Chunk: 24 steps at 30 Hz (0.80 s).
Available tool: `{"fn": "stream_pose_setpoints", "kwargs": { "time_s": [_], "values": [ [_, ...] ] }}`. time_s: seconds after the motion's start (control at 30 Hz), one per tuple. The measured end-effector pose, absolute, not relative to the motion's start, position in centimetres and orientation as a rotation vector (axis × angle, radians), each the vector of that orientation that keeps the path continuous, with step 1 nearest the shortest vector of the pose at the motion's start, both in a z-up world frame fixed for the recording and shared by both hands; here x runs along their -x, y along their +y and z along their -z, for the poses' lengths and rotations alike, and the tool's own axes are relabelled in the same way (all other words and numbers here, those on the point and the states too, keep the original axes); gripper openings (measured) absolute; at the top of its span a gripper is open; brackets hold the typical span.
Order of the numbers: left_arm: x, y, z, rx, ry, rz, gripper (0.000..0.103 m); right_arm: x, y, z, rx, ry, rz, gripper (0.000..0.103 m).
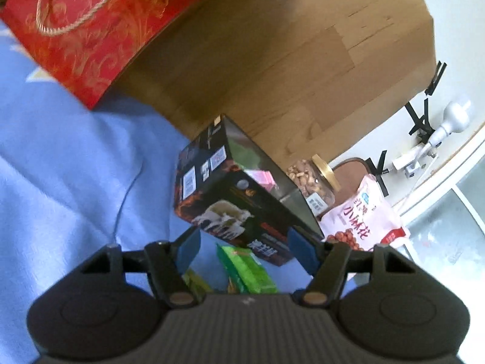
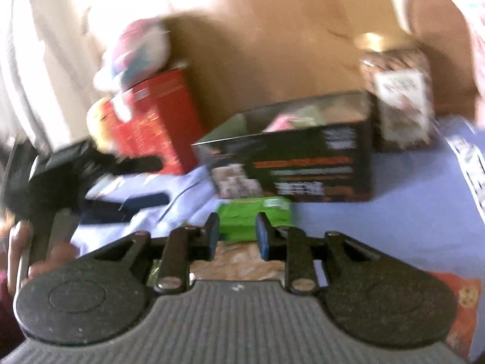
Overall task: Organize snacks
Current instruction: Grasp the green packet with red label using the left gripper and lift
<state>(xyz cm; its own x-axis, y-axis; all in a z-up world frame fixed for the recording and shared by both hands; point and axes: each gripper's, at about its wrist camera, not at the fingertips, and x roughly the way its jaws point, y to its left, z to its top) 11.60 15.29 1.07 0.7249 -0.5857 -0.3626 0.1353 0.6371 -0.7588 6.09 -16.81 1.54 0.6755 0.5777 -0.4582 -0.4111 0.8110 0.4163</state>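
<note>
Left gripper (image 1: 244, 242) spread wide above the blue cloth (image 1: 75, 166), its pads flanking the near end of the open black box (image 1: 236, 194) without visibly touching it. Right gripper (image 2: 237, 233) partly open, jaws apart on either side of the green snack packet (image 2: 254, 214), contact not discernible through the blur. Nut jar (image 1: 312, 179) and pink snack bag (image 1: 363, 215) stood just beyond the box; red gift box (image 1: 91, 30) lay well apart
</note>
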Motion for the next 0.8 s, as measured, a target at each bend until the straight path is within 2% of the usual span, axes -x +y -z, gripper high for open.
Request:
{"fn": "stream_pose_setpoints", "kwargs": {
  "time_s": [0.13, 0.33, 0.37, 0.4, 0.47, 0.57, 0.67, 0.8],
  "values": [
    [-12.2, 13.3, -0.6, 0.735, 0.684, 0.497, 0.072, -8.5, -18.9, -0.5, -0.437, 0.685, -0.522, 0.044],
    [-14.0, 10.1, 0.9, 0.641, 0.76, 0.522, 0.072, -12.0, -19.1, 1.9, -0.615, 0.809, -0.557, 0.044],
    [-13.9, 9.7, 0.8, 0.608, 0.755, 0.513, 0.068, -12.3, -18.6, 2.3, -0.62, 0.82, -0.576, 0.04],
    [-13.8, 9.3, 0.8, 0.585, 0.755, 0.518, 0.059, -12.2, -18.1, 2.4, -0.613, 0.816, -0.595, 0.04],
    [-13.5, 9.0, 0.8, 0.565, 0.751, 0.519, 0.058, -11.6, -17.3, 2.1, -0.586, 0.816, -0.63, 0.034],
    [-13.2, 9.6, 0.8, 0.593, 0.746, 0.544, 0.047, -10.4, -17.4, 1.4, -0.581, 0.783, -0.631, 0.031],
    [-12.4, 10.0, 0.4, 0.606, 0.73, 0.579, 0.047, -8.5, -17.4, 0.4, -0.549, 0.731, -0.646, 0.026],
    [-11.3, 10.0, -0.9, 0.578, 0.669, 0.605, 0.045, -5.9, -16.8, -1.1, -0.451, 0.656, -0.681, 0.023]
  ]
}}
